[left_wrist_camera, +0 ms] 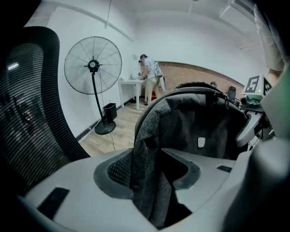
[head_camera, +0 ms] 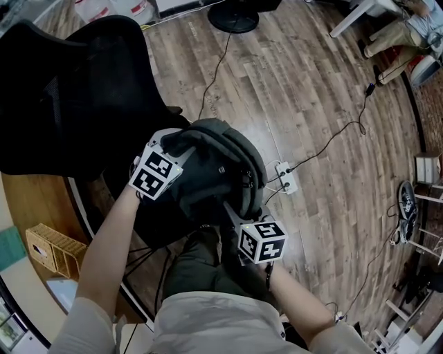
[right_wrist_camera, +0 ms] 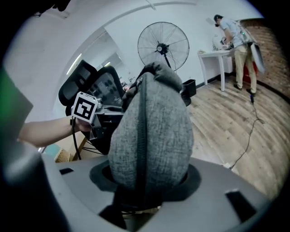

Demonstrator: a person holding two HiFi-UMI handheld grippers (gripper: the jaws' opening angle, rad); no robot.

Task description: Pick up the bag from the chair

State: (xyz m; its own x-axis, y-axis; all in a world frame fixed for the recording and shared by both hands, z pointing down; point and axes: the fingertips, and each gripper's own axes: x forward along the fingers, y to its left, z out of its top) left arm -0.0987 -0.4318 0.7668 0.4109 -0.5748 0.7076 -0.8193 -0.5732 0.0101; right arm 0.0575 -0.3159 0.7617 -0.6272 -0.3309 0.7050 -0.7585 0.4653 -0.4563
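bag [head_camera: 214, 162] near chair [head_camera: 69, 90] is pinched by left hand-held gripper [left_wrist_camera: 147, 174] and right hand-held gripper [right_wrist_camera: 145, 181], fan [left_wrist_camera: 93, 65] beyond.

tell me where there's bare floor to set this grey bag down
Bare wood-plank floor lies between the black fan base and the white power strip. Crowded: black cables around that strip, black mesh chair at left.

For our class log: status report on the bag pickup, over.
Left gripper shut on bag. Right gripper shut on bag. Bag held between both, chair beside it. Nothing blocking.
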